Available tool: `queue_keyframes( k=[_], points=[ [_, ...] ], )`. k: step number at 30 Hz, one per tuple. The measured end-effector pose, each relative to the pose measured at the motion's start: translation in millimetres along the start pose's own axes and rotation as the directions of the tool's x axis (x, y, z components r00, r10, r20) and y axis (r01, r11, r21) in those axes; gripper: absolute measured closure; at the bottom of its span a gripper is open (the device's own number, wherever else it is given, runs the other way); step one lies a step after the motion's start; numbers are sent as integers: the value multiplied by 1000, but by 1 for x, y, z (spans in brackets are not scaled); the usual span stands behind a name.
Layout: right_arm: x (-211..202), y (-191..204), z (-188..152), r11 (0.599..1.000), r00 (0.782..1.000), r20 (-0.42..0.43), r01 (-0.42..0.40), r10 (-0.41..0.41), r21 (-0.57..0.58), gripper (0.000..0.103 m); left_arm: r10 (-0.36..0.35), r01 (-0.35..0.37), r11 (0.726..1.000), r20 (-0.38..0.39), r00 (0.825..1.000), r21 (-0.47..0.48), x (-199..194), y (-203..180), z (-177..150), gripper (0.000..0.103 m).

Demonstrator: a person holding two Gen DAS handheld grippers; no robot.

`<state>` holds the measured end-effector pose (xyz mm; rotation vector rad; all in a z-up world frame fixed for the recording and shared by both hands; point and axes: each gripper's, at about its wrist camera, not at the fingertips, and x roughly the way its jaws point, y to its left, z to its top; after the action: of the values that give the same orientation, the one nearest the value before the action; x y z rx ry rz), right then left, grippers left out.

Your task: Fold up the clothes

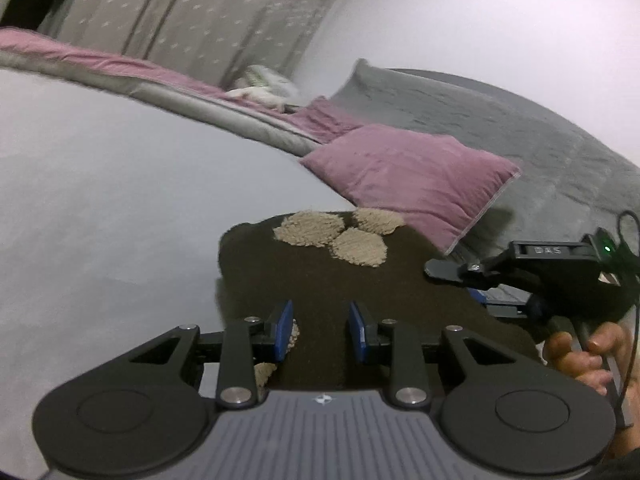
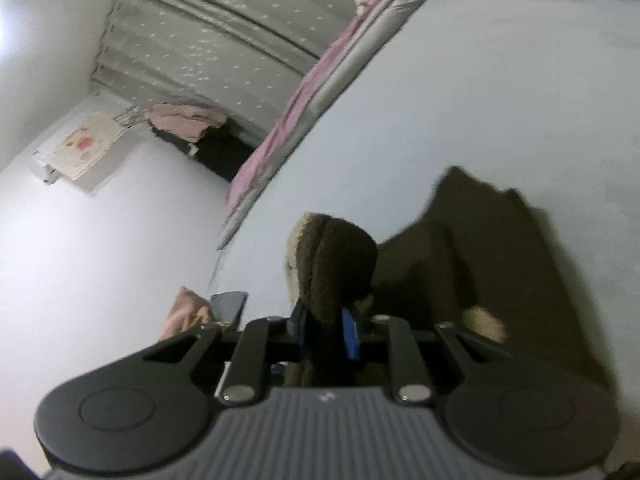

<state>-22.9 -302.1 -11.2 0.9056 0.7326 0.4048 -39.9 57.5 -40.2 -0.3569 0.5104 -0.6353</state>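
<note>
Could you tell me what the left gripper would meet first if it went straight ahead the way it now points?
Probably the dark brown garment on the bed: the open left gripper hovers over it, facing its beige patches. The pink pillow lies beyond; depth is unclear.

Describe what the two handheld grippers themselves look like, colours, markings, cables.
The left gripper and the right gripper share a design: black linkage arms with silver pivot bolts, blue finger pads, round black side discs and a ribbed grey body bearing a small white emblem. The left view shows the right gripper's green light and black cable.

A pale grey bed (image 1: 100, 200) carries a dark brown garment (image 1: 320, 280) and a mauve cushion (image 1: 408, 176).
</note>
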Motion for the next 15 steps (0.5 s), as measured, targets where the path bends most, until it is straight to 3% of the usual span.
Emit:
queue_keyframes(
  k=[7, 12, 13, 15],
  points=[
    [-10, -29, -5, 995, 996, 3, 94, -94, 19, 86, -72, 73, 996, -10, 997, 47, 3, -13, -1, 75],
    [-1, -41, -12, 993, 993, -32, 112, -111, 22, 82, -11, 16, 986, -32, 999, 167, 15, -28, -17, 74],
    [-1, -41, -11, 994, 994, -30, 104, -104, 26, 78, -3, 8, 984, -29, 1000, 176, 16, -29, -19, 74],
    [-4, -41, -6, 992, 993, -13, 117, -116, 38, 60, -2, 6, 986, -25, 1000, 165, 18, -27, -19, 74]
  ],
)
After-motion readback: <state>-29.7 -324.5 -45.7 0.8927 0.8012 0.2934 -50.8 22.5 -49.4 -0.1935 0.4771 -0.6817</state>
